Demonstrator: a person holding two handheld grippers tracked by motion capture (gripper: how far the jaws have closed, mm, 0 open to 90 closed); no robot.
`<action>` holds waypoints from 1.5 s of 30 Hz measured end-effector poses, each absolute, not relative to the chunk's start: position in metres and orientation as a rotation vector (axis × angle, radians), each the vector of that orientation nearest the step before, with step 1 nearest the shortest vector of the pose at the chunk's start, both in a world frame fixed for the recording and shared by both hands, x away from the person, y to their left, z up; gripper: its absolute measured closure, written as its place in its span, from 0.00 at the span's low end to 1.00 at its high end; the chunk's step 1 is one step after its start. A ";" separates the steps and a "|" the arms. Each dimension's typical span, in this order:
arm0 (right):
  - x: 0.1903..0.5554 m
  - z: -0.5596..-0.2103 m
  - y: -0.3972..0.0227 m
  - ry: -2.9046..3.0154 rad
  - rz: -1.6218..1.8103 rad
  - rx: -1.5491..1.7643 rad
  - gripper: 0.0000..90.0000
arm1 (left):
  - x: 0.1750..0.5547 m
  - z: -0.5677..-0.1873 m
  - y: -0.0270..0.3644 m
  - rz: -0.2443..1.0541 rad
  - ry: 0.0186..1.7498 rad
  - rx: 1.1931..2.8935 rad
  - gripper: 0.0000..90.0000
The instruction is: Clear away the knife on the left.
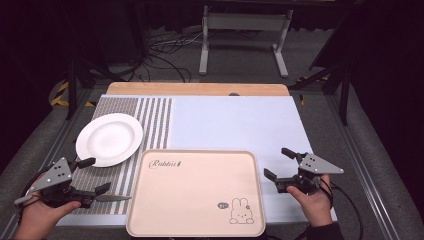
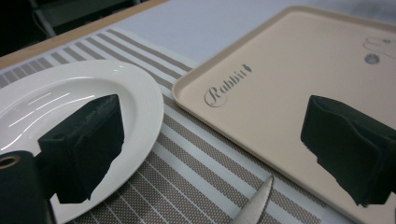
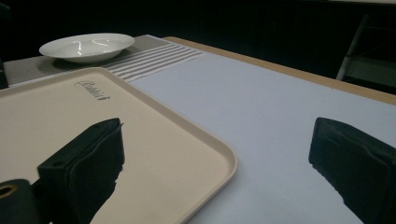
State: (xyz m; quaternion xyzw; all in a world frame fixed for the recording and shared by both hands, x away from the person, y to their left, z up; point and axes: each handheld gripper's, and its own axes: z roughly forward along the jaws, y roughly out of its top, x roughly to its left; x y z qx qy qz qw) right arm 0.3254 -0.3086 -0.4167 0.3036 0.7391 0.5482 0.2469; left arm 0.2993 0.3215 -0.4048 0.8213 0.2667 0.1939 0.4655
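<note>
Nothing picked up yet, by the look of it; the knife lies on the striped mat at lower left, just beside the left gripper, whose jaws stand wide apart and empty; white plate bare, beige tray bare at bottom centre; right gripper at lower right, jaws apart, holding nothing; all placing appears left to do.

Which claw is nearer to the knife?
Left. The left claw hangs open right beside the knife on the striped mat. The right claw is across the tray, over the blue cloth.
</note>
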 end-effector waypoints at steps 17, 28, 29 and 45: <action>0.325 -0.417 -0.307 2.044 1.508 0.810 0.05 | 0.308 -0.380 0.322 0.437 0.573 2.325 0.09; 0.325 -0.417 -0.307 2.054 1.514 0.802 0.04 | 0.316 -0.378 0.317 0.403 0.551 2.513 0.09; 0.325 -0.417 -0.307 2.054 1.517 0.801 0.04 | 0.316 -0.378 0.316 0.399 0.552 2.525 0.09; 0.324 -0.417 -0.306 2.070 1.518 0.794 0.04 | 0.318 -0.377 0.308 0.334 0.510 2.729 0.12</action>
